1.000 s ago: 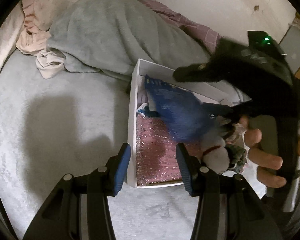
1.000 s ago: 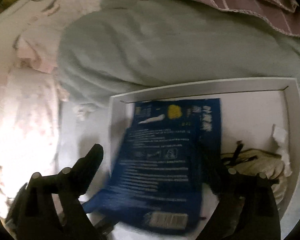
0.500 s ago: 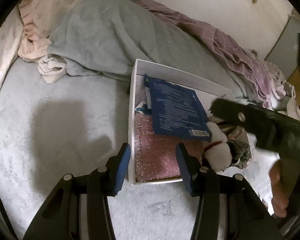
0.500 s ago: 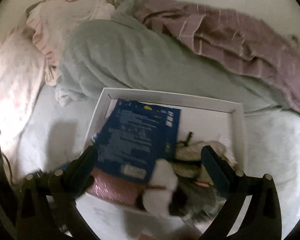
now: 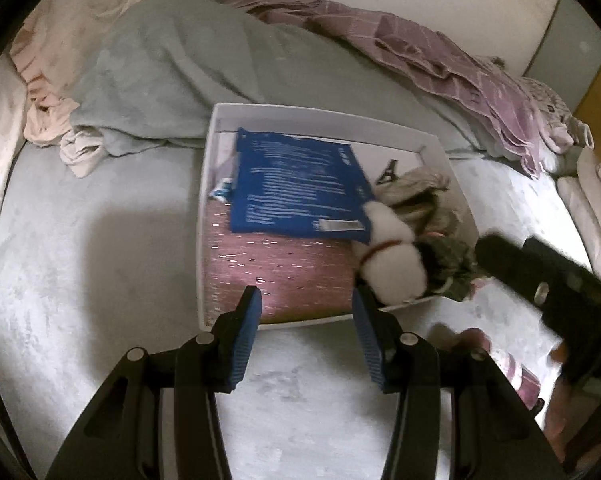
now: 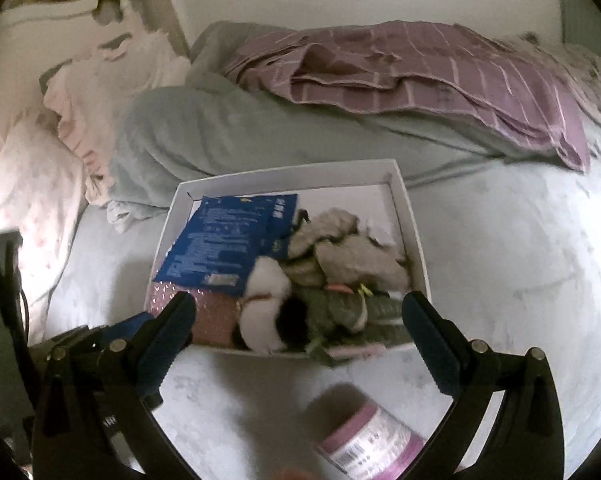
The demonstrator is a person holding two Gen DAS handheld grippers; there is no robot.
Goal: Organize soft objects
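Both your claws are empty right now. The left claw [image 5: 306, 320] hangs over the near edge of the white box [image 5: 204, 208] with its jaws partly apart and nothing between the blue pads. The right claw [image 6: 298, 328] stands wide open above the bed [image 6: 500, 260], just short of the box's near wall, also gripping nothing.

The soft things are mostly in the box already: a blue packet [image 6: 228, 240] lies tilted across a pink glittery pad [image 5: 280, 268], and beside them sit a white plush toy [image 6: 264, 308], a dark green cloth item [image 6: 352, 308] and a beige bundle [image 6: 340, 248]. The plush and the green cloth crowd the near wall, and part of the green cloth seems to spill over the rim.

So you look to be between placements. One loose candidate is the pink-banded roll [image 6: 368, 440] lying on the bed just under your right claw, outside the box.

If that roll is next, bring the right claw back and down towards it, straddle it across its width, and close gently. It looks rounded, so it may roll away on the soft bedding. The grey blanket [image 5: 172, 72] and purple striped cloth [image 6: 440, 80] behind the box lie untidied.
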